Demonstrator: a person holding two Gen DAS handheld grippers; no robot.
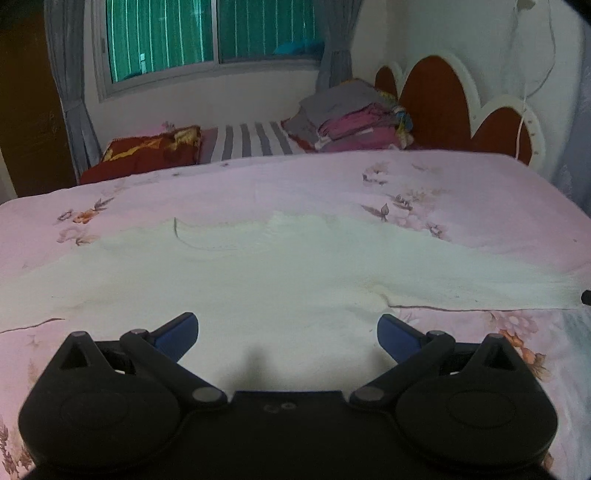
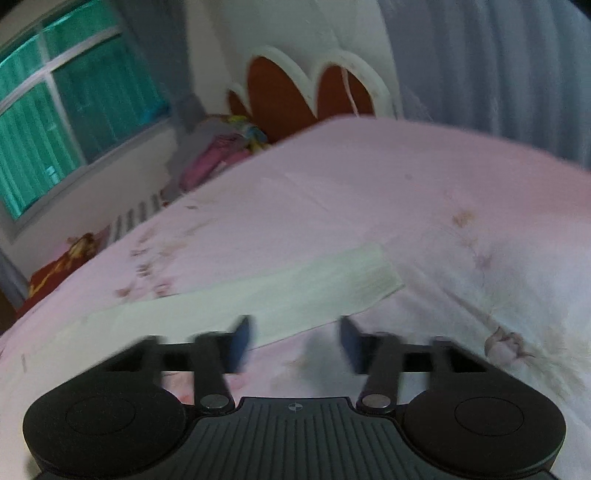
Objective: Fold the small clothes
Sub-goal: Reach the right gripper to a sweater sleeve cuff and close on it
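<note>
A pale white garment (image 1: 277, 266) lies spread flat on the pink floral bedsheet (image 1: 295, 177), with its neckline toward the far side. My left gripper (image 1: 286, 319) hovers over the garment's near part, jaws wide open and holding nothing. In the blurred right wrist view, one long sleeve (image 2: 277, 295) of the garment stretches across the sheet (image 2: 369, 184). My right gripper (image 2: 295, 323) is at the sleeve's near edge. Its blue pads stand apart, and the cloth edge lies just beyond and between them without being pinched.
A pile of folded clothes (image 1: 354, 118) sits at the far side of the bed by the red and white headboard (image 1: 443, 107). A red pillow (image 1: 147, 151) and a striped cloth (image 1: 251, 142) lie under the window (image 1: 207, 33). A curtain (image 2: 498, 74) hangs to the right.
</note>
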